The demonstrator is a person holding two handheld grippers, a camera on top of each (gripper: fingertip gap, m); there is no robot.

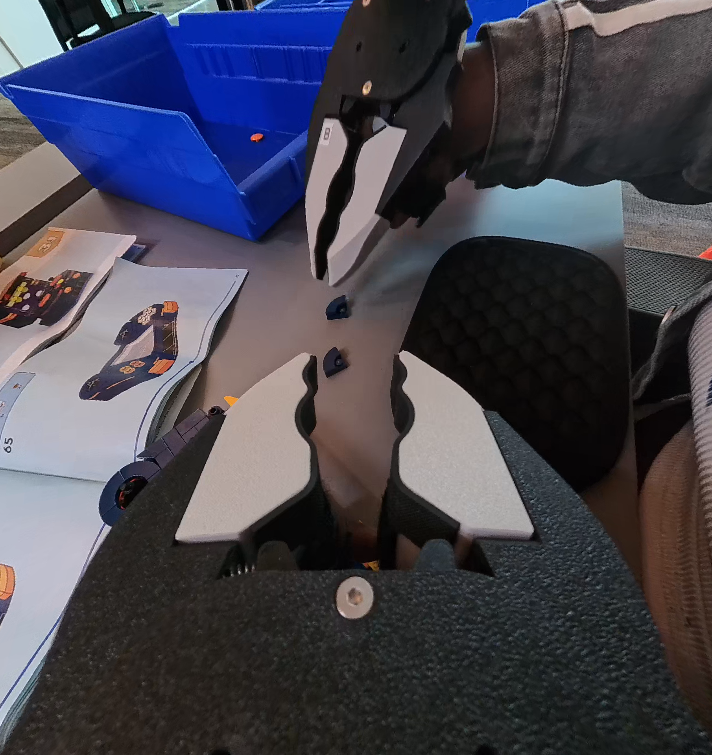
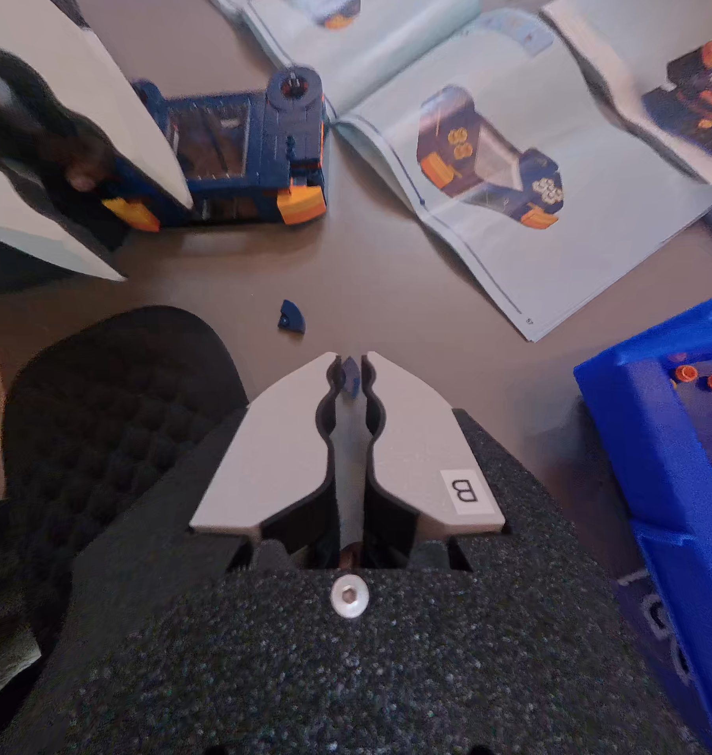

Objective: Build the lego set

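Observation:
Two small dark blue curved pieces lie on the grey table. One piece [image 1: 337,307] sits just under the tips of my right gripper [image 1: 325,282], which points down at it with its jaws a narrow gap apart. In the right wrist view this piece [image 2: 351,376] shows in the gap of that gripper [image 2: 351,359], apart from the fingers. The other piece [image 1: 335,361] [image 2: 291,318] lies just ahead of my left gripper [image 1: 354,363], which is open and empty. The part-built blue and orange car [image 2: 244,143] [image 1: 162,449] stands beside the left gripper [image 2: 156,241].
An open instruction booklet [image 1: 121,367] [image 2: 509,184] lies left of the pieces. Blue bins [image 1: 142,143] [image 2: 652,449] stand behind, with small orange round pieces [image 1: 256,137] [image 2: 685,374] inside. A black chair back [image 1: 518,347] [image 2: 101,408] rises at the table edge. A person's sleeve [image 1: 591,81] is above. Tip to tip, the grippers are about 9 cm apart.

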